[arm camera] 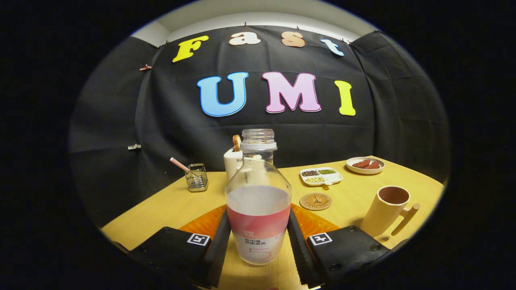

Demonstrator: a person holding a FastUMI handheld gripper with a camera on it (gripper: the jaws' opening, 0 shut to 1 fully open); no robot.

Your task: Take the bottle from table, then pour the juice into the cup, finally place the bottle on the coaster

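Gripper (258,245) fingers clamp the bottle (258,201) between them, seemingly just off the table (169,205) (uncapped); pouring into the cup (389,209) and setting on the coaster (315,201) remain

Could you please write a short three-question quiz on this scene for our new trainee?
1. True or false: the clear plastic bottle stands upright between the gripper fingers.
2. What lies just beyond the bottle, on the cup's side? A) round cork coaster B) wire holder C) white plate
3. Fill in: the cream handled cup looks ____ inside.

Key: 1 true; 2 A; 3 empty.
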